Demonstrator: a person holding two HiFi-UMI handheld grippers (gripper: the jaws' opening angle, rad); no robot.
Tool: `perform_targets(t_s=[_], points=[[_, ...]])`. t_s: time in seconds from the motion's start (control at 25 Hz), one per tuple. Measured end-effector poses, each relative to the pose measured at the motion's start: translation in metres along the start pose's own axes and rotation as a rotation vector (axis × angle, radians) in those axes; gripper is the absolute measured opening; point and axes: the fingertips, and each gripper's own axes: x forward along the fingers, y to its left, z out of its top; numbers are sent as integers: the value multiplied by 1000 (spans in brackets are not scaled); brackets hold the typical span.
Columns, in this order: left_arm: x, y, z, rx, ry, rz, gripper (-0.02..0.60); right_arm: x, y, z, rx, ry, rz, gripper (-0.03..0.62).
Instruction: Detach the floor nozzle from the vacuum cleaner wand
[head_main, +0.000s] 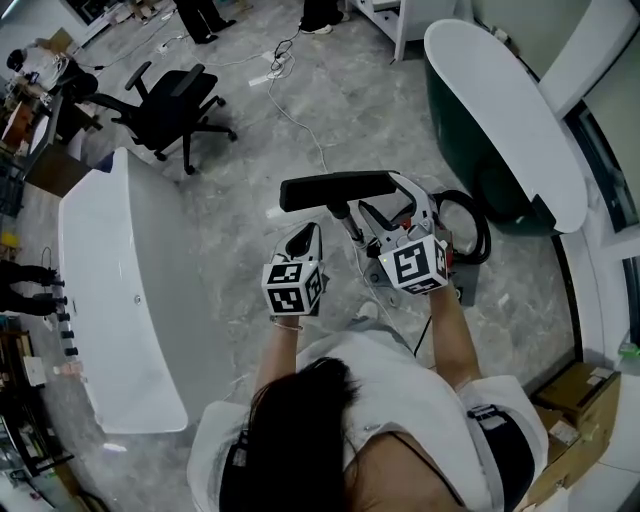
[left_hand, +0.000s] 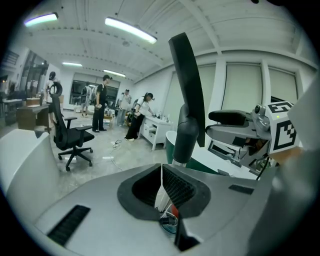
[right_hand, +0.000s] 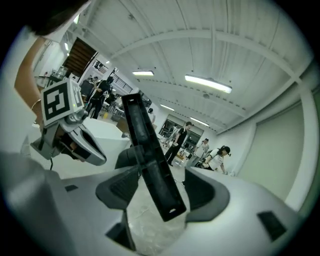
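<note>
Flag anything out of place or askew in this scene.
The floor nozzle is raised off the floor and stands tilted on end in both gripper views, passing between the open jaws of the right gripper. A loose white cable also trails across the floor.

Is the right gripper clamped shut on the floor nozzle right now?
No: the right gripper has its pads wide apart, with the floor nozzle between them and a clear gap on one side.
</note>
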Motion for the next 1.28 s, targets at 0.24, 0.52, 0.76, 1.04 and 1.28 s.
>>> perform_targets(t_s=[0.24, 0.52, 0.76, 1.04, 1.28], points=[[8, -8, -2, 11, 3, -3, 6, 9, 0, -12, -109, 31, 31, 293], [13, -15, -3, 21, -10, -12, 6, 23, 5, -11, -273, 28, 80, 296], [21, -19, 2, 69, -16, -20, 6, 37, 13, -10, -395, 25, 123, 295], [30, -25, 5, 113, -24, -37, 6, 59, 22, -14, -488, 18, 200, 298], [29, -24, 6, 102, -31, -44, 6, 69, 25, -14, -474, 12, 196, 298]])
